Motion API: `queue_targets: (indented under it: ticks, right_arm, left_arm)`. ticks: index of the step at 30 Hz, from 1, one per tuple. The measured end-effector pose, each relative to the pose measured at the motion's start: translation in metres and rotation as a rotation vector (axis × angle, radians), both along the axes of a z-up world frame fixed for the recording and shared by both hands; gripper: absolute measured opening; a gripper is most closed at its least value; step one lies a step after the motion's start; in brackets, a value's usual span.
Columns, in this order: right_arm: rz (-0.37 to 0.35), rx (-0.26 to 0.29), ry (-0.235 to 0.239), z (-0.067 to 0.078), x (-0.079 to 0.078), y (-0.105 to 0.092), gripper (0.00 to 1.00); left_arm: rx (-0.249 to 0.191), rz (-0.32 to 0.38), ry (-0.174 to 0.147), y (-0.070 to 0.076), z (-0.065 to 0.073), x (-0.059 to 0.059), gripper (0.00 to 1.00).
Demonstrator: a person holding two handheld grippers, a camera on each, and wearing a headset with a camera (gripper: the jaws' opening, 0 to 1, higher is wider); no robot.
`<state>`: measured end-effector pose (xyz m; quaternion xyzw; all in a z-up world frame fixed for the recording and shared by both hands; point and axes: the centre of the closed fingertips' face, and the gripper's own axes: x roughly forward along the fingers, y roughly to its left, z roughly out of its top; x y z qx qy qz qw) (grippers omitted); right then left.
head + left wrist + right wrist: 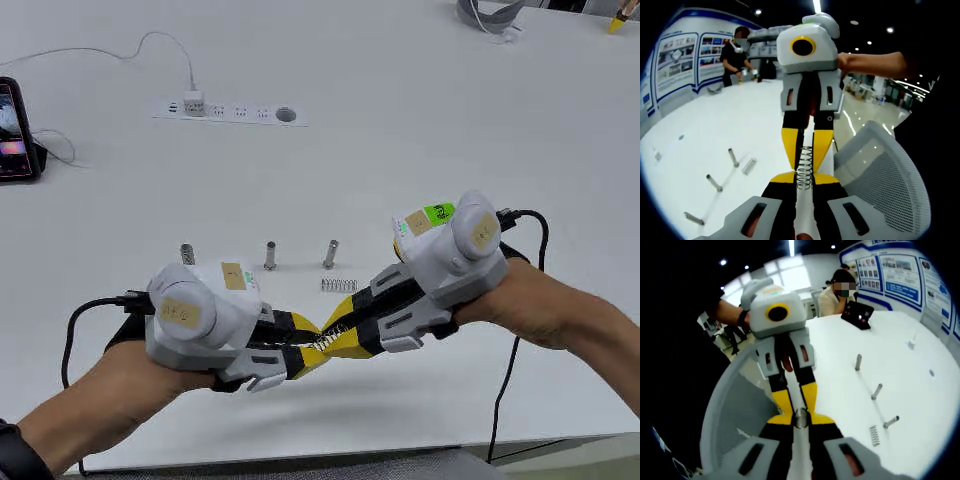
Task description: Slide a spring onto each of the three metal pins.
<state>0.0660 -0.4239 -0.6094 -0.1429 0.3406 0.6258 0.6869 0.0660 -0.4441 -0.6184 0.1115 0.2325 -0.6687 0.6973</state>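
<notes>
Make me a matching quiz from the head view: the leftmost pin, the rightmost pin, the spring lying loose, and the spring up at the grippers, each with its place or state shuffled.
Things:
1. leftmost pin
2. rightmost pin
3. loose spring
4. held spring

Places or states:
a. lies on the table by the rightmost pin
b. bare
c. pinched between the jaws of the left gripper and the right gripper
d. already wears a spring

Pairs: 1-d, 2-b, 3-a, 4-c

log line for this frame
left claw: shut on spring | right claw: shut on same spring, tip to tip | pins: three upright, leftmost looks sprung | loose spring: on table
</notes>
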Motion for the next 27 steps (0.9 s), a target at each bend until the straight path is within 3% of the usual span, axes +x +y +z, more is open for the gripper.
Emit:
queue_targets:
  ticks: [12,27]
  right_arm:
    - [-0.044,0.02,-0.005,0.002,0.007,-0.001,0.12]
    - [-0.059,-0.02,-0.032,0.004,0.02,-0.008,0.12]
  left_arm:
    - [-0.007,0.06,0.008,0.012,-0.004,0.009,0.15]
    - [0.008,0.226,0.005,0.041,-0.013,0.039,0.25]
